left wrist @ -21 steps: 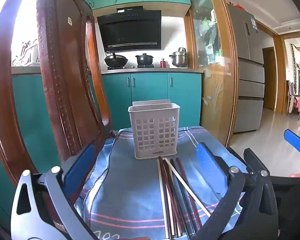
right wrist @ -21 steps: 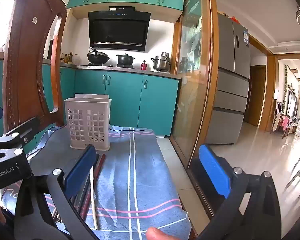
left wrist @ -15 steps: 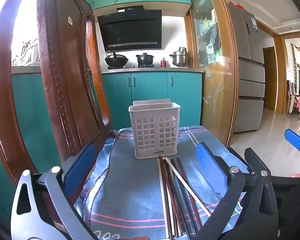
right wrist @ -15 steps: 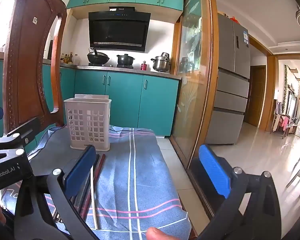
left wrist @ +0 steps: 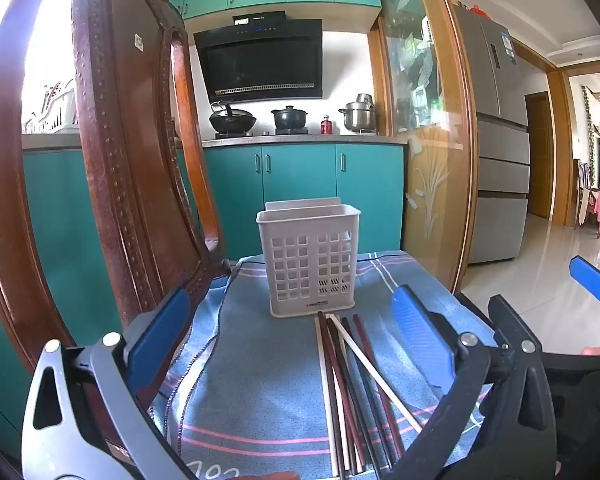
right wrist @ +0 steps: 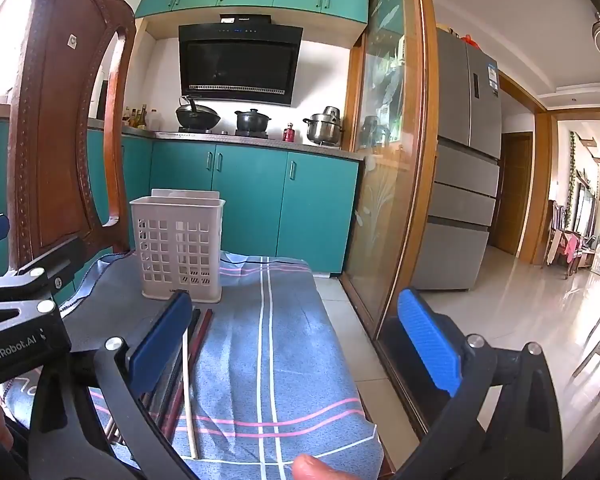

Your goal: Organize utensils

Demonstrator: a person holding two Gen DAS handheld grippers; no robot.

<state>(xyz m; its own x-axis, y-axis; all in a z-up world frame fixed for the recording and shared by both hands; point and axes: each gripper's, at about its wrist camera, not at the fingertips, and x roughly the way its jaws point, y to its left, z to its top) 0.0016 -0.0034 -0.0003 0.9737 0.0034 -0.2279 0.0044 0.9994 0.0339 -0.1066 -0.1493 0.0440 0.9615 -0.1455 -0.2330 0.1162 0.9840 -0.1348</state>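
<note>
A white slotted utensil holder stands upright at the far end of a blue striped cloth. Several chopsticks, dark, reddish and pale, lie side by side on the cloth in front of it. My left gripper hovers open just before the chopsticks, nothing between its blue pads. My right gripper is open too, to the right of the chopsticks, with its left pad over them. Each gripper shows at the edge of the other's view.
A carved wooden chair back rises at the left of the cloth. The cloth's right edge drops to a tiled floor beside a glass sliding door. Teal kitchen cabinets with pots stand behind.
</note>
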